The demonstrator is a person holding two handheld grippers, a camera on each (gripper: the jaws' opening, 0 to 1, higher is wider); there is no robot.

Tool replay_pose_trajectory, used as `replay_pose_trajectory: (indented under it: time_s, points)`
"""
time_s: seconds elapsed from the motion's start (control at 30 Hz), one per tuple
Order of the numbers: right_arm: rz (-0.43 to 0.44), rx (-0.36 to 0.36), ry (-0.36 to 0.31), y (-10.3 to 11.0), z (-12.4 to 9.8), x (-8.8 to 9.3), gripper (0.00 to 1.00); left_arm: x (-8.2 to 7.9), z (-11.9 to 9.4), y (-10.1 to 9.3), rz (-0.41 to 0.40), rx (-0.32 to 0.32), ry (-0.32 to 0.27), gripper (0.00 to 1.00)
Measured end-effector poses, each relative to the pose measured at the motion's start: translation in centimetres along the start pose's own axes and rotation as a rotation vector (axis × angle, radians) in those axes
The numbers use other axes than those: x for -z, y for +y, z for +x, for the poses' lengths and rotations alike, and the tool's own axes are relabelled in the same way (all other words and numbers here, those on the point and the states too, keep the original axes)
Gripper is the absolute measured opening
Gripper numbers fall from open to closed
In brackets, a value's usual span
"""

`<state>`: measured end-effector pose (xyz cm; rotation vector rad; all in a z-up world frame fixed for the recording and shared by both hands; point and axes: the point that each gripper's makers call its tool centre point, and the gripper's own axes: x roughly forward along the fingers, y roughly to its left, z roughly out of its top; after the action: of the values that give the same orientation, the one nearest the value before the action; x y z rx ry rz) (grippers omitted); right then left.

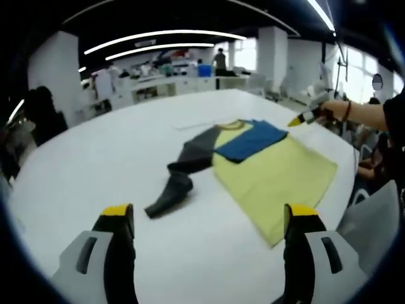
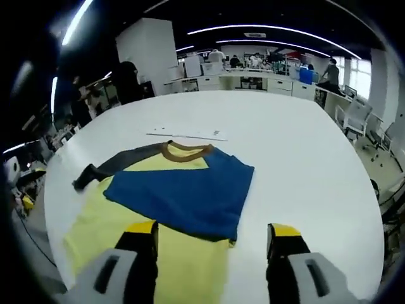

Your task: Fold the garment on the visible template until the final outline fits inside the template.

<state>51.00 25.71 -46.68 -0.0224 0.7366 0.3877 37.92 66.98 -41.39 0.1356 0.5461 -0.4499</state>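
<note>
Lying flat on the white table (image 1: 95,171), the garment (image 1: 272,174) is a pale yellow shirt with a mustard collar. In the left gripper view its dark grey sleeve (image 1: 180,180) stretches out leftward across the bare tabletop, kinked partway along, with the cuff end nearest the camera. A blue panel (image 1: 250,140) is folded over the upper part of the shirt, and the yellow hem reaches close to the table's right edge. The left gripper (image 1: 209,225) hovers over bare table short of the sleeve, its yellow-tipped jaws spread wide and holding nothing. Beyond the shirt, near the table's far right edge, the right gripper (image 1: 305,117) is held up in a hand (image 1: 330,113).

In the right gripper view the grey sleeve trails toward the left edge, the blue panel covers the middle of the shirt, and a thin white strip (image 2: 186,133) lies on the table just past the collar (image 2: 185,151). The right gripper (image 2: 212,244) hangs above the shirt's near part, jaws apart and empty.
</note>
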Motion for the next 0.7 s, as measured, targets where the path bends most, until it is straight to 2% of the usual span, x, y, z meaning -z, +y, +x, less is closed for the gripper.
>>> replay_pose_trajectory:
  time_s: [0.3,0.4,0.7]
  points:
    - [-0.055,-0.081,-0.052,2.6,-3.0,-0.5,0.85,0.3,0.6,2.7,-0.069,-0.045,-0.008,0.87]
    - [-0.065,-0.103,-0.059,3.4,-3.9,0.0,0.87,0.7,0.9,3.6,-0.07,-0.057,0.0,0.84]
    - [-0.126,-0.126,-0.049,5.5,-5.7,2.1,0.89,2.0,2.0,5.1,-0.161,-0.081,-0.001,0.72]
